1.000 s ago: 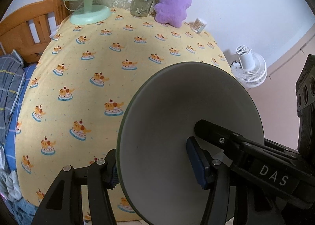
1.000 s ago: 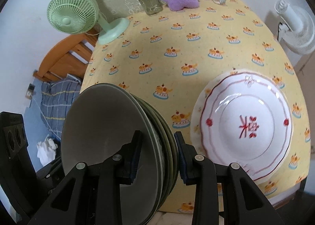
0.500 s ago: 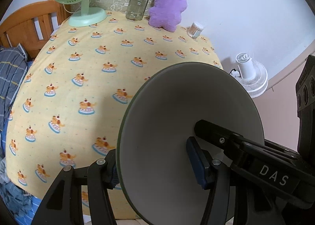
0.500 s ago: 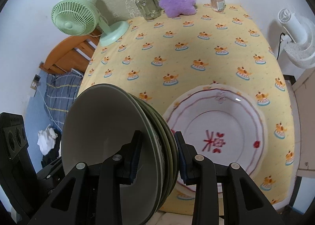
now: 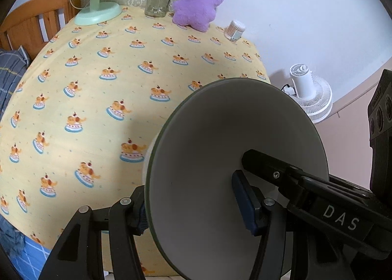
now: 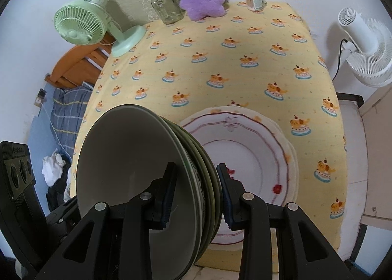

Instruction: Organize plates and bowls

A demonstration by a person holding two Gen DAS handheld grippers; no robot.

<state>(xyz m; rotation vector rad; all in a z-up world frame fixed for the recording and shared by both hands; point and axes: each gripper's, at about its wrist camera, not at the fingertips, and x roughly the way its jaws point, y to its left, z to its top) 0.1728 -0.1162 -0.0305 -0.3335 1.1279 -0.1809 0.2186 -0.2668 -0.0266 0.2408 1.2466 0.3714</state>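
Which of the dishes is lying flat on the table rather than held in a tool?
The white plate with red trim. It rests flat on the yellow tablecloth, while the grey-green dishes stand on edge, clamped in the right tool.

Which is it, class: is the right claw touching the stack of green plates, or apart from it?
Touching. The right wrist view shows the right claw shut on the stack of green plates, one finger pad pressed against the front plate's face and the other against the back plate.
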